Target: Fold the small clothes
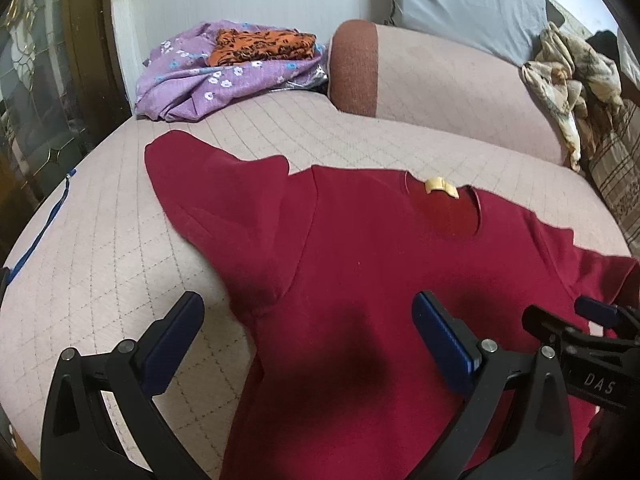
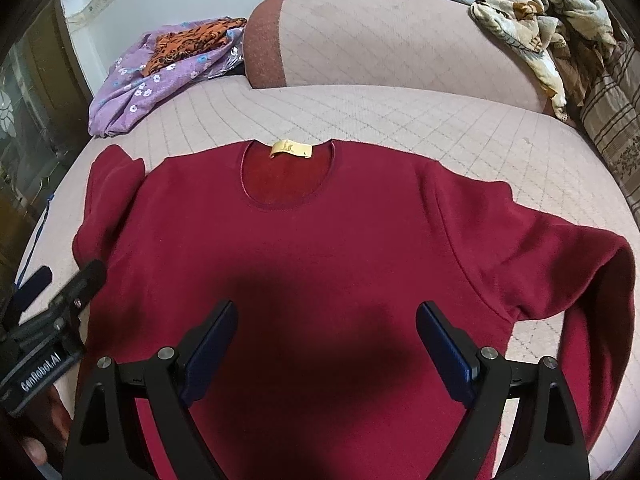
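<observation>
Far left, by the wall, a purple flowered cloth point(image 2: 132, 88) lies bunched on the bed cover point(image 2: 360, 112), w/ an orange patterned cloth point(image 2: 188, 46) folded on top. A blue cord point(image 1: 40, 232) runs along the cover's left edge.

Next, the left gripper point(image 1: 308, 340): jaws spread wide, nothing between them. Its left finger hangs over bare cover, its right finger over the red sweater point(image 2: 320, 248), so the sweater's left side edge, just below the armpit, runs through the gap. Can't tell if the fingers touch the fabric. The sweater's left sleeve point(image 1: 208, 184) points up and away from the body, folded back near the end.

Centre: the sweater lies flat, front up, neck opening away from the cameras, yellow label point(image 2: 291, 148) inside the collar. Its body spreads across the cover; the hem is out of view below.

Right gripper point(image 2: 324, 344): jaws also spread wide, gripping nothing, both fingers over the sweater's lower chest, roughly centred below the neck. A dark shadow sits on the fabric between them. In the left wrist view it shows at the right edge, beside the left gripper.

Further right, the right sleeve point(image 2: 560, 264) bends down along the body's side.

Behind: a pink bolster point(image 2: 400, 40), a grey pillow point(image 1: 460, 4), and at far right a crumpled beige printed cloth point(image 2: 540, 20) over striped fabric point(image 2: 616, 120).
</observation>
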Demonstrator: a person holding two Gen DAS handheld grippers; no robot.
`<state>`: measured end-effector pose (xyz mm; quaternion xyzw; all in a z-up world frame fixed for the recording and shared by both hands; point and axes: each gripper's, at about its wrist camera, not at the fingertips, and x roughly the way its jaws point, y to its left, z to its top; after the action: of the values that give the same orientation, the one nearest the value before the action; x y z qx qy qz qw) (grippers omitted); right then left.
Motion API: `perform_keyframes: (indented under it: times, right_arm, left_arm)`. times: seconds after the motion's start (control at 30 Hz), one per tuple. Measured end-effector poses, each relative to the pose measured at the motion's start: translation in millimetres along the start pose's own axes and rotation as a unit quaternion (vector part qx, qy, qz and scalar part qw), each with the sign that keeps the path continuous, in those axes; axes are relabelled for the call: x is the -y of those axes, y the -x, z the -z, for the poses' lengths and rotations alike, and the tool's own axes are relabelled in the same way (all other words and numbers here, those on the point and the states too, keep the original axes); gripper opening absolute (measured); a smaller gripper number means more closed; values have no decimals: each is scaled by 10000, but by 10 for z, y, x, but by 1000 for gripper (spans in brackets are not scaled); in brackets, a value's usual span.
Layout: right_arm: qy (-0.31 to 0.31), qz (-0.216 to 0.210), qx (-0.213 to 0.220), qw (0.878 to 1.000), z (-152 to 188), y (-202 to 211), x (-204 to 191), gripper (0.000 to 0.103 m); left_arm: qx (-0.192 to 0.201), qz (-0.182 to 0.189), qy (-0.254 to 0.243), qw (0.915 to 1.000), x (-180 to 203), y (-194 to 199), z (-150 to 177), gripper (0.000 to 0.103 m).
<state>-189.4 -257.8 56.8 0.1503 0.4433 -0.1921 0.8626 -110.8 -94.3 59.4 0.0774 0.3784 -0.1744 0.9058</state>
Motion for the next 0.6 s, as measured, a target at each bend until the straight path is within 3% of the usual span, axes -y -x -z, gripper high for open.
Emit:
perform_keyframes:
  times: [0.6]
  right_arm:
    - [137, -30, -145, 9998, -25, -200, -185, 92]
  left_arm:
    - [17, -172, 254, 9995, -236, -151, -85, 103]
